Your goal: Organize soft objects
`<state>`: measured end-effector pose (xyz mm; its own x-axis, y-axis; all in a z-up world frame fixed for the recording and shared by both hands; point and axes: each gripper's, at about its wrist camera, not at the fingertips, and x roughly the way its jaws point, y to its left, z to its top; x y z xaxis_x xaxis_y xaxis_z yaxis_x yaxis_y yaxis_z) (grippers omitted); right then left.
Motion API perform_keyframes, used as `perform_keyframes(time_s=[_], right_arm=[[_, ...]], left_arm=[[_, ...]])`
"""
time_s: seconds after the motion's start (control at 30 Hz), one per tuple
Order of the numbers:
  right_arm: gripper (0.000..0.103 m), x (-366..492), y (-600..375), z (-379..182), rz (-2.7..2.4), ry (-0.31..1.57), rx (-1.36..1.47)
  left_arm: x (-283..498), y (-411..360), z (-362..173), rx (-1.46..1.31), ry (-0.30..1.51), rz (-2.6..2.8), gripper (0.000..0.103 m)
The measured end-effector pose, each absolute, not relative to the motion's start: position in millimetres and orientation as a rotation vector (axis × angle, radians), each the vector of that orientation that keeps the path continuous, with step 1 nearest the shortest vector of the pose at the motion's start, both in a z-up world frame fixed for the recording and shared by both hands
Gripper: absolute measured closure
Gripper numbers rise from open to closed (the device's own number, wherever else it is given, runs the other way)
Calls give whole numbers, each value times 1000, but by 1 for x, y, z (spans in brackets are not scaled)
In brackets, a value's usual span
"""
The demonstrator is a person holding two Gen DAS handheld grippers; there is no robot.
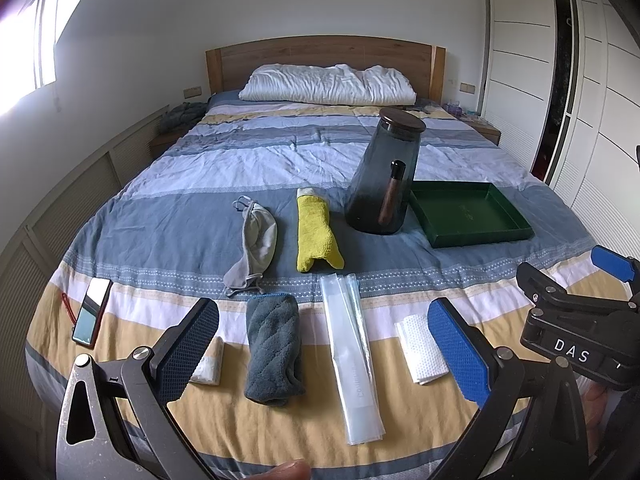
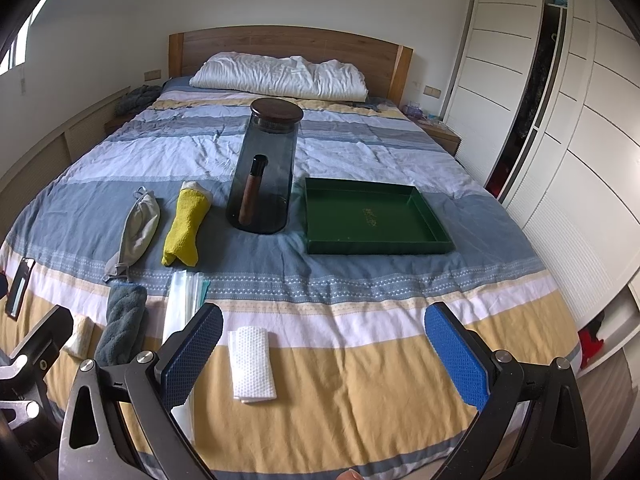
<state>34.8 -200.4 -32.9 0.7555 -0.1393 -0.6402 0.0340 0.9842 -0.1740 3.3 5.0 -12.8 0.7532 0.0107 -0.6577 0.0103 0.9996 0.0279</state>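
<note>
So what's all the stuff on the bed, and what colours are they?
pillow: one, white, by the headboard
jar: one, smoky grey with dark lid, mid-bed, left of the tray
tray: one, green, empty, right side
yellow cloth: one, rolled, left of the jar
face mask: one, grey, left of the yellow cloth
grey towel: one, dark grey, near edge
white cloth: one, folded, near edge
plastic bags: clear, flat, count unclear
phone: one, far left
left gripper: open, blue-padded fingers
right gripper: open
</note>
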Motion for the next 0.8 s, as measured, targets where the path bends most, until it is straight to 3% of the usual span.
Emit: perform_keyframes(time_s=[0.8], right_arm=[[0, 36, -200, -32, -98, 709, -159]], left_arm=[[4, 6, -13, 29, 718, -1, 1]])
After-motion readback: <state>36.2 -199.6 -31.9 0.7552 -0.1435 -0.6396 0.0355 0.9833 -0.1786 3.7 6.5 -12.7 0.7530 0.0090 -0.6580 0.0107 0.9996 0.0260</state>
